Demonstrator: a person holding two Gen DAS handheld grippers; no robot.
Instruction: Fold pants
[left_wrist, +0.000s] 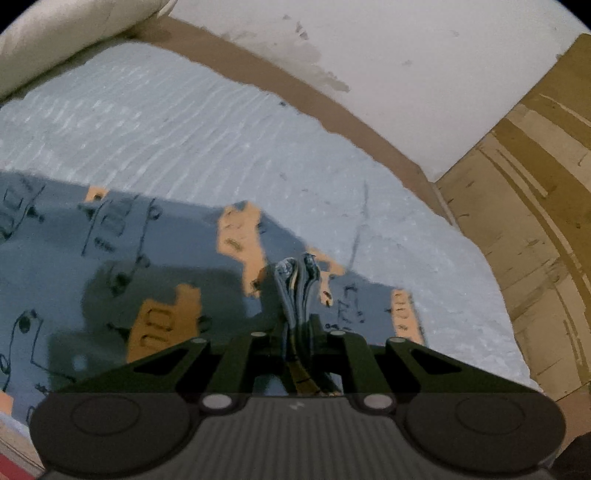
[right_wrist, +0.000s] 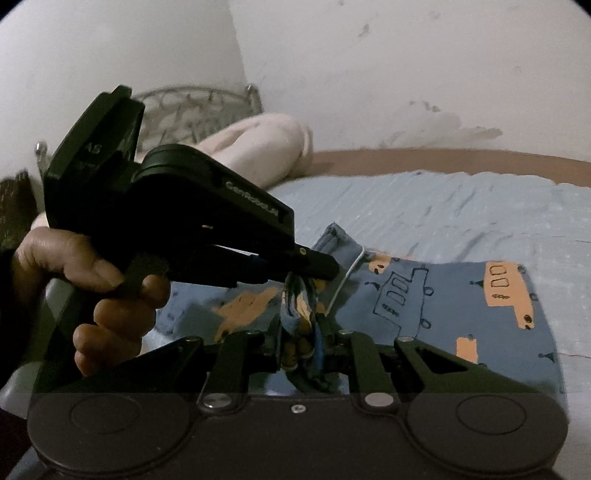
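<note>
The pants are lying on the bedspread, filling the lower middle of the right wrist frame. A pillow is sitting behind them at upper left, with a wire basket standing behind it

A bed with a pale blue cover carries printed blue pants centrally, a cream pillow at ten o'clock.

Matte black two-finger left gripper bearing pale lettering and silver screws, gripped by a bare hand.
</note>
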